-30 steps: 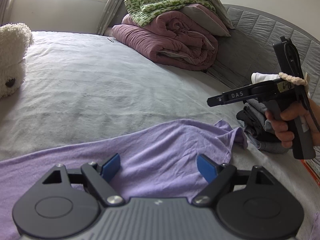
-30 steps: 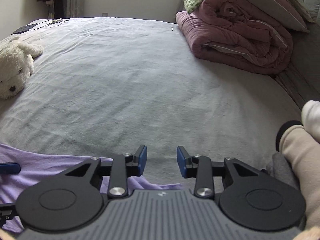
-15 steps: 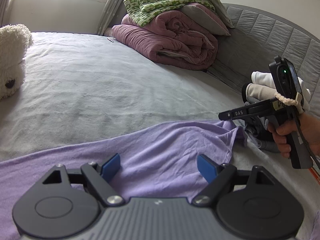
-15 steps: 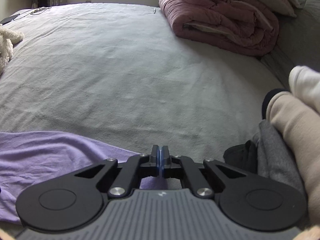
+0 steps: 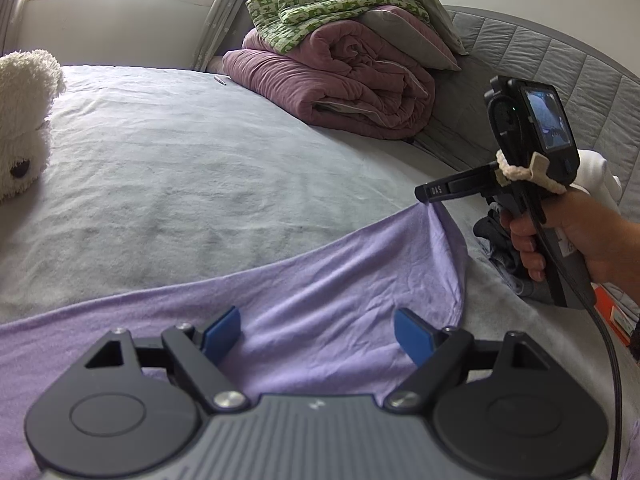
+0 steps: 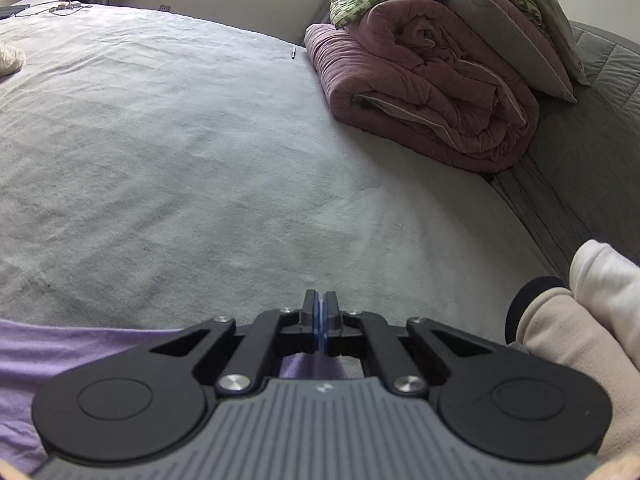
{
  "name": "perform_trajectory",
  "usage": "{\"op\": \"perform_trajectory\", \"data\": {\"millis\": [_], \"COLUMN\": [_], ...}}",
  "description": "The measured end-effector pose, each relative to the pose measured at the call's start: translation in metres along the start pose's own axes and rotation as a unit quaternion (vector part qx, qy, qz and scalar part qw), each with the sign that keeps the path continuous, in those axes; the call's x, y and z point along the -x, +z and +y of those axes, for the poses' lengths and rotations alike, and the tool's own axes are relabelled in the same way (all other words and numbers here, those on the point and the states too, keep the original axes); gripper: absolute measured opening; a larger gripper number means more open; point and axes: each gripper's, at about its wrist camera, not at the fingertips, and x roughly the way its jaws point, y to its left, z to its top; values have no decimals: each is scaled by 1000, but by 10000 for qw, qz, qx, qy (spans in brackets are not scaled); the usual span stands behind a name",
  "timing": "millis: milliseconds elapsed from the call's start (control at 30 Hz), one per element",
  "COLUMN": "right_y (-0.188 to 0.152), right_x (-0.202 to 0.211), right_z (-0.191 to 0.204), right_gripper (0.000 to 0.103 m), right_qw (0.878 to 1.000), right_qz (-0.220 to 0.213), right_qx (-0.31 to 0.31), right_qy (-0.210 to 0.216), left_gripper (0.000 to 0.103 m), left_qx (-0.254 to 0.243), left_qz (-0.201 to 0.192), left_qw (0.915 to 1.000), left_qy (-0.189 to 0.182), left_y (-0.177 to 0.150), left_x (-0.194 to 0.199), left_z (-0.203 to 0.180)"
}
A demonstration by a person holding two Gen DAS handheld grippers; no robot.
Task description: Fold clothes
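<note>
On the grey bed (image 5: 180, 168) the purple shirt (image 5: 320, 300) lies spread near me; my right gripper (image 6: 320, 320) pinches its lifted far-right corner, my left gripper (image 5: 318, 330) gapes wide above it; I judge folding unfinished

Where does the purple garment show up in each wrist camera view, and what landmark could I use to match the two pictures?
Left wrist view: the purple garment fills the lower middle, its far corner pinched by the right gripper.
Right wrist view: it lies along the bottom left, running under the shut gripper.
Shared landmark: the rolled pink quilt, upper right in both.
</note>
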Motion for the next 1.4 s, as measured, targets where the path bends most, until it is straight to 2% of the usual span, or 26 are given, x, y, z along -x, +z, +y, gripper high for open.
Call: {"op": "perform_trajectory", "data": {"millis": [133,267,367,533,733,800,900,1033,1067,1100,1133,1267,1400], "right_y": [8,11,2,-12,-18,-18,-17,-22,-24,-26,-27,-24,-18], "right_x": [-1,3,1,-3,0,-2,-6,-12,-13,-12,-10,4,14], "right_z": [-8,-21,-27,-35,-51,-52,-50,-46,-45,-44,-43,-38,-31], "right_gripper": [6,19,31,32,33,36,39,37,29,7,2,2,3], "right_qw": [9995,9987,9978,9953,9854,9821,9815,9816,9822,9832,9838,9867,9860], "right_qz": [120,215,385,634,430,453,489,611,631,610,576,414,558], "right_qx": [-198,-408,-518,-729,-1441,-1531,-1490,-1394,-1353,-1314,-1302,-1115,-767], "right_qy": [215,200,142,82,794,1001,1097,1153,1142,1112,1092,1109,1373], "left_gripper": [85,85,85,85,85,85,85,85,85,85,85,85,85], "left_qx": [3,5,5,6,-2,-2,-1,-1,-1,-1,-1,-1,-1], "left_qz": [-1,-1,-1,-2,-2,-2,-2,-2,-2,-2,-2,-1,-1], "left_qw": [10000,10000,10000,10000,10000,10000,10000,10000,10000,10000,10000,10000,10000], "left_qy": [-3,-4,-4,-5,-2,-2,-2,-4,-4,-5,-6,-8,-11], "left_y": [0,0,0,0,0,-1,-1,-1,-1,-1,-1,-1,0], "left_x": [0,0,0,0,0,0,0,0,0,0,0,0,0], "left_z": [0,0,0,0,0,0,0,0,1,1,1,1,1]}}
